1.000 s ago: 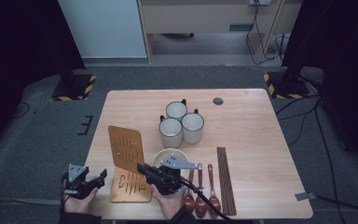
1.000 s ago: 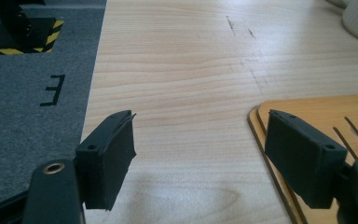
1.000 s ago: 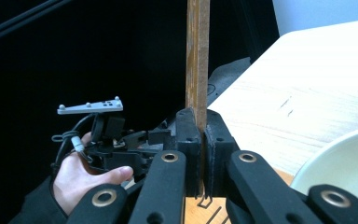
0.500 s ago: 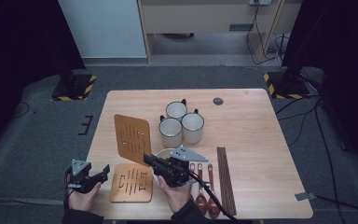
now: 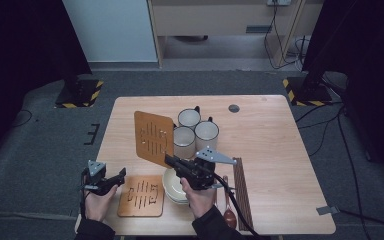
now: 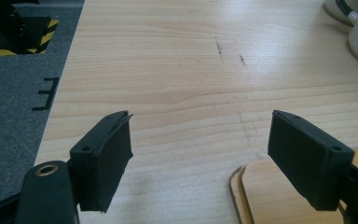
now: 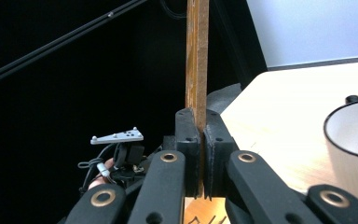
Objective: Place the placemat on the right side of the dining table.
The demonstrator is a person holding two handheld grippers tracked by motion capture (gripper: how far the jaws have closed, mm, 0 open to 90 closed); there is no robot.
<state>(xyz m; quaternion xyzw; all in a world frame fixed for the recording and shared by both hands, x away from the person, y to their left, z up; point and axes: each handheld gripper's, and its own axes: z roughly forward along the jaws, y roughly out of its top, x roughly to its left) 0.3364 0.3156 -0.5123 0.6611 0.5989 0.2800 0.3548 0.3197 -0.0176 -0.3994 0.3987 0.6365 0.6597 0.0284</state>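
my right tongs (image 5: 170, 161) were clamped tight on a wooden board (image 5: 153, 138), lifted upright over the table (image 5: 270, 130) beside the mugs (image 5: 195, 131). my left tongs (image 5: 117, 177) stood open and empty, just beside the flat board (image 5: 141, 195).

Grey carpet floor (image 5: 40, 150); black curtains (image 5: 20, 45); pale wooden cabinet (image 5: 220, 15) behind.

This looked like a lab recording bay: a pale wooden table (image 5: 270, 130) stood on grey carpet (image 5: 45, 150), black curtains (image 5: 25, 45) hung left and right, hazard-striped stand bases (image 5: 77, 92) sat beside it, cables (image 5: 330, 125) trailing far right.
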